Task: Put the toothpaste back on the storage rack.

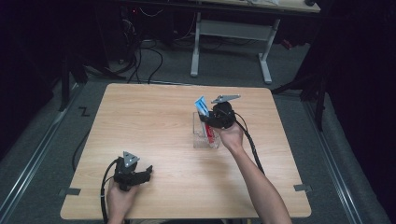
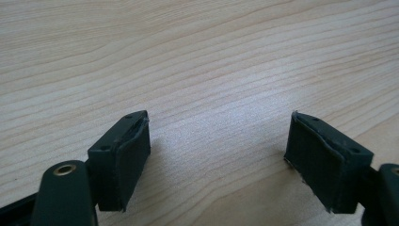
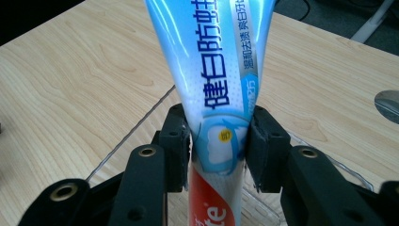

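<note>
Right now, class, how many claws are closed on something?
1. The right claw is shut on the toothpaste tube above the clear container. The left claw is open over the bare table, near its front left.

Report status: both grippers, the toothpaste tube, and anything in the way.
Right gripper shut on toothpaste tube, tube upright over clear container. Left gripper open, idle above bare table. Nothing in the way.

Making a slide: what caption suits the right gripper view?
Right gripper shut on a blue-and-red toothpaste tube above a clear container on the wooden table.
</note>
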### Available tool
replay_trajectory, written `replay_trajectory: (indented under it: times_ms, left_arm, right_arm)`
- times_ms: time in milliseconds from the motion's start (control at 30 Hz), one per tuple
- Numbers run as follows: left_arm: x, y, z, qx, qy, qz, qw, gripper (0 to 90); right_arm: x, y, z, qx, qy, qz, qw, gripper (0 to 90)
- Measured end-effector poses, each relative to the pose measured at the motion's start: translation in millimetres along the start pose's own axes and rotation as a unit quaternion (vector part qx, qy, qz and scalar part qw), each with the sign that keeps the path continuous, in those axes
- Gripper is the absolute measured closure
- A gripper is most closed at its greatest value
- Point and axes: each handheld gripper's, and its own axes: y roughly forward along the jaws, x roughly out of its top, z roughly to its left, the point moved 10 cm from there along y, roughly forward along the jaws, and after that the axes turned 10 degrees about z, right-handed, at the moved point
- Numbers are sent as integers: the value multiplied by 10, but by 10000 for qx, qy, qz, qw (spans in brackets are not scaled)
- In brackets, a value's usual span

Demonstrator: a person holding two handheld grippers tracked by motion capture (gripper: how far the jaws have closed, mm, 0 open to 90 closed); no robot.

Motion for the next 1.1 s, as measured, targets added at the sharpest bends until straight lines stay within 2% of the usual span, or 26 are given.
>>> replay_trajectory:
  times_ms: [300,633,800,967,1100]
  left_arm:
    - [0,0,0,2,-5,0,10000,226]
    - [-1,-1,2,-3,-9,-2,10000,226]
    - [-1,-2,2,-9,-15,-2,10000,226]
    - [-1,-2,2,-7,-12,-1,10000,225]
    - [-2,-2,0,2,-1,5,10000,226]
  right_arm:
    - [1,-36,-4,58,27,-55,10000,623]
    - [15,-116,24,36,-47,-124,9999,562]
    - [12,-178,-14,-30,-19,-155,9999,557]
    - [23,-294,-81,-158,-24,-336,9993,569]
    - [18,-342,-97,-160,-18,-374,9992,573]
